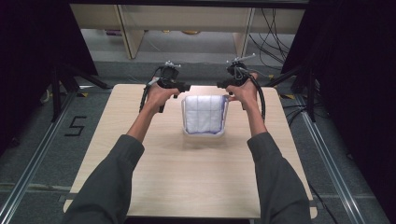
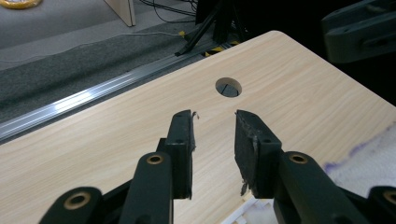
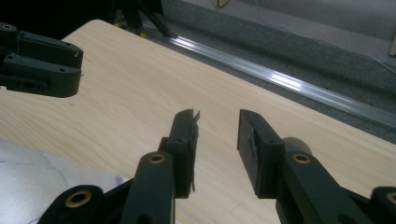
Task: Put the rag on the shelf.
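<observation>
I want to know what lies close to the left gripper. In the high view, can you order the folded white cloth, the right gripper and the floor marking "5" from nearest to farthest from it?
From the left gripper:
1. Folded white cloth, just beside it, toward the table's middle.
2. Right gripper, across the cloth's far edge.
3. Floor marking "5", off the table on the left.

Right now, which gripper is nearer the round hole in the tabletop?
Left. The left gripper points its open fingers straight at the hole, just short of it. The right gripper sits at the folded white cloth's far right corner, farther off.
</observation>
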